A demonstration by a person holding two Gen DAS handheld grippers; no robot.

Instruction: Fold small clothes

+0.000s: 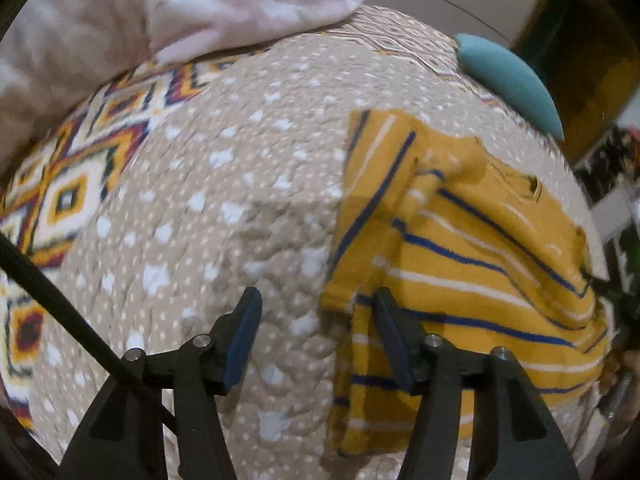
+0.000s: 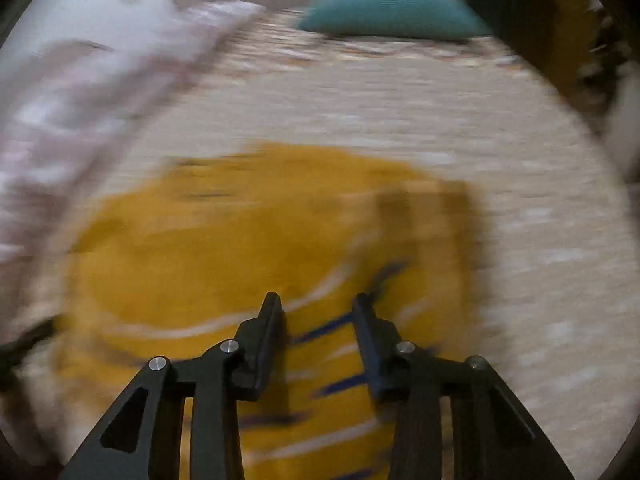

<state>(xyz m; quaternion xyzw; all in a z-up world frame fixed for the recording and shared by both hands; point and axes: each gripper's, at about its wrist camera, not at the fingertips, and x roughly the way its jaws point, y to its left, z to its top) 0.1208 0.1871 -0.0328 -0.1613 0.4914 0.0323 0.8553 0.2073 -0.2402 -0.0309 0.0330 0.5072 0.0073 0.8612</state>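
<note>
A small mustard-yellow shirt [image 1: 460,256] with blue and white stripes lies on a beige dotted bedspread [image 1: 224,208], one sleeve folded in over its body. My left gripper [image 1: 316,300] is open and empty, hovering at the shirt's left edge, its right finger over the cloth. In the right wrist view the shirt [image 2: 248,240] is motion-blurred. My right gripper [image 2: 316,308] is open above the shirt's striped part and holds nothing.
A teal cushion [image 1: 516,80] lies at the far right of the bed, also in the right wrist view [image 2: 396,10]. A pale pink blanket [image 1: 168,12] is heaped at the far left. A patterned bedsheet [image 1: 76,184] shows at the left.
</note>
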